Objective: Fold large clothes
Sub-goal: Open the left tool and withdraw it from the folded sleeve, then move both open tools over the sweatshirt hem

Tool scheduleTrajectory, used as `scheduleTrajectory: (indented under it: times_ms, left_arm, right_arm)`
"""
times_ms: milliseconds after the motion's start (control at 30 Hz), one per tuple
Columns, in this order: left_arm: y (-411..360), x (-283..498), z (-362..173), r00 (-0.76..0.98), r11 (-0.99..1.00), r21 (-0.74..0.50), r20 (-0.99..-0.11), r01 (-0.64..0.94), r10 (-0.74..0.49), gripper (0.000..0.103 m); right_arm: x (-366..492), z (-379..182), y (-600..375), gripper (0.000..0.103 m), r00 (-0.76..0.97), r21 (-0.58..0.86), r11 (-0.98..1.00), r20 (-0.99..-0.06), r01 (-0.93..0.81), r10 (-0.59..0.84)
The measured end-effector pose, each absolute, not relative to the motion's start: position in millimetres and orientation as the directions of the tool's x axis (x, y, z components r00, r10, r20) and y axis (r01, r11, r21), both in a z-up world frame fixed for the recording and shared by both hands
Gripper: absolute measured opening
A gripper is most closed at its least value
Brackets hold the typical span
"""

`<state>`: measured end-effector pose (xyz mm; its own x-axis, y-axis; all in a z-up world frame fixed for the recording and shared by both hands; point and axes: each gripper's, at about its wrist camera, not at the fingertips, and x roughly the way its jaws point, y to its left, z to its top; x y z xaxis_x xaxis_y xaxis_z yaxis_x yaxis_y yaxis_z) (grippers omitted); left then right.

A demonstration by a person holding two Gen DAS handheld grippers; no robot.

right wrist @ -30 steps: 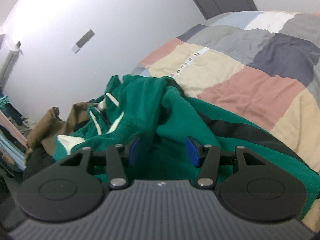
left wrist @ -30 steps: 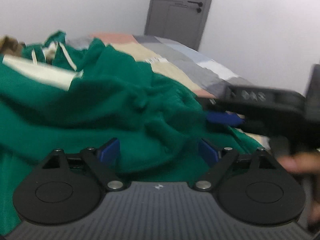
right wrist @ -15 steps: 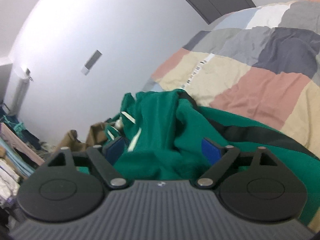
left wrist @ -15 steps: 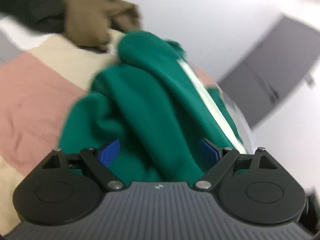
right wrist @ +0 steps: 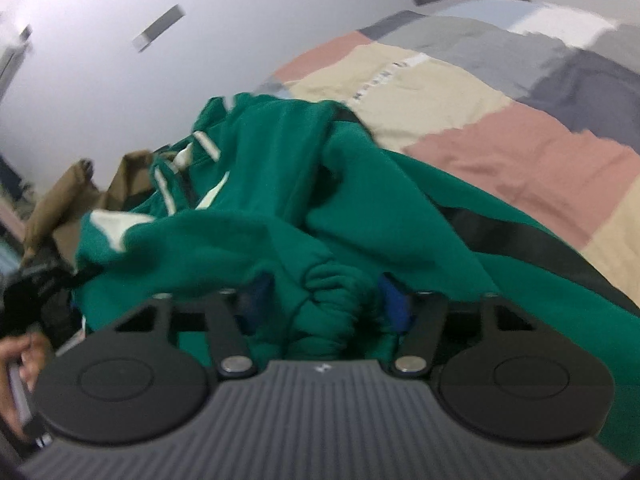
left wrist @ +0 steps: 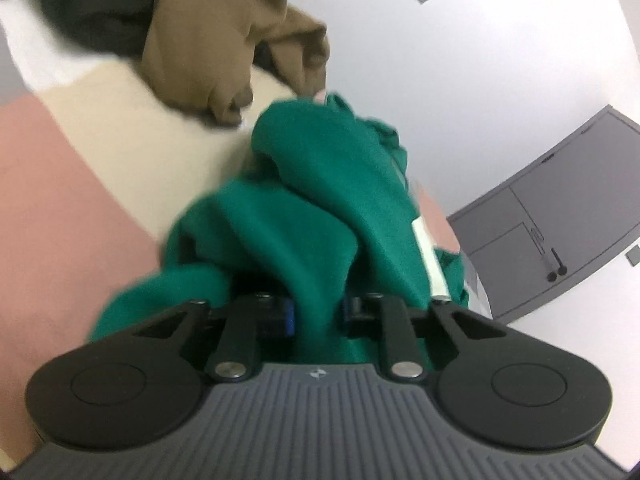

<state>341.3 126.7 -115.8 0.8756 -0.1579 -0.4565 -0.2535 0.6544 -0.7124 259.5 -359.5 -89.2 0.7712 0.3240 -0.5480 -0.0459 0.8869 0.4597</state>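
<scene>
Between your left gripper's (left wrist: pixel 318 316) blue pads, a fold of the green hoodie (left wrist: pixel 320 208) is pinched; the jaws have just been closing on it. Your right gripper (right wrist: pixel 324 300) has also just been closing and clamps a bunched ridge of the same hoodie, which sprawls toward 12 o'clock across the patchwork bedspread (right wrist: pixel 500 120). Brown clothing (left wrist: pixel 224 40) lies at 11 o'clock beyond it.

green garment (right wrist: pixel 360 208): 1 | brown garment (left wrist: pixel 224 40): 1 | patchwork bedspread (right wrist: pixel 500 92): 1 | door (left wrist: pixel 560 208): 1 | grippers: 2
</scene>
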Motion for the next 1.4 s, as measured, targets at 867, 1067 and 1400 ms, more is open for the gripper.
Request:
scheduleTrajectory:
  times_ms: [867, 1067, 1400]
  left_arm:
    - [208.7, 360.2, -132.1, 0.807, 0.723, -0.518, -0.583, -0.458, 0.094, 0.032]
    - [186.8, 327.9, -97.4, 0.819, 0.813, -0.430, -0.565, -0.393, 0.097, 0.062]
    - [93.1, 301.9, -73.1, 0.874, 0.956, -0.242, -0.485, -0.165, 0.028, 0.064]
  right_arm:
    - [281.1, -105.8, -264.6, 0.045, 0.596, 0.445, 0.800, -0.536, -0.402, 0.598]
    - [276.1, -97.7, -266.4, 0.059, 0.628, 0.429, 0.811, -0.517, -0.399, 0.582]
    - [254.2, -76.3, -279.1, 0.059, 0.727, 0.384, 0.840, -0.436, -0.383, 0.530]
